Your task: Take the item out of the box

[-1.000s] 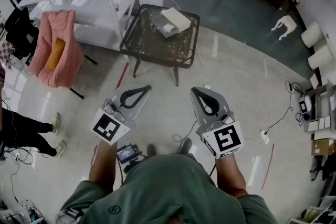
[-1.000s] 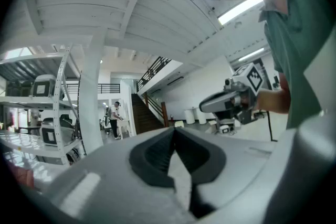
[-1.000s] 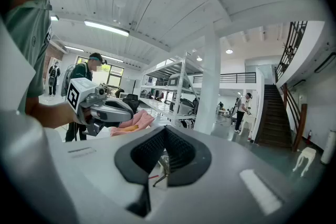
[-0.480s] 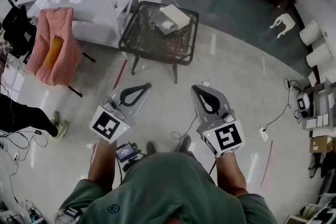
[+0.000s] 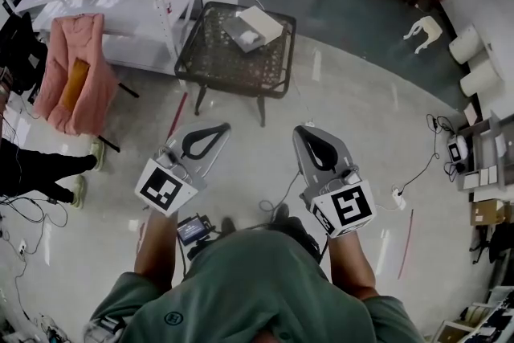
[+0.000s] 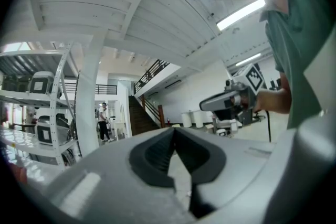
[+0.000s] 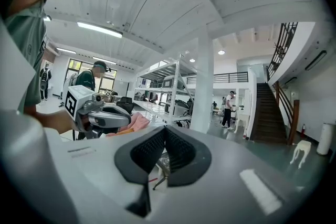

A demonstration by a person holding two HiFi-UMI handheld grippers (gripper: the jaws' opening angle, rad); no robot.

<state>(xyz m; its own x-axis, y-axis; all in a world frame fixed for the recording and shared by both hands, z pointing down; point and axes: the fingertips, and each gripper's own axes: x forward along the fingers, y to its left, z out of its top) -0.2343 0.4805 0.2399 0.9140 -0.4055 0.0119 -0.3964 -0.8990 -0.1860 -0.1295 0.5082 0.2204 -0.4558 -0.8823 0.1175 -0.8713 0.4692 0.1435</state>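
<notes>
Nothing of the task is done yet, as I judge it. The box (image 5: 250,28) sits near the far right corner of the small dark table (image 5: 210,60), well ahead of both tongs, and I can't make out the item inside. My left gripper (image 5: 220,127) and right gripper (image 5: 300,130) are both pressed together on nothing. The approach, the reach in and the lift all remain.

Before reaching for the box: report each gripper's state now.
Left gripper: jaws closed, holding nothing.
Right gripper: jaws closed, holding nothing.
</notes>
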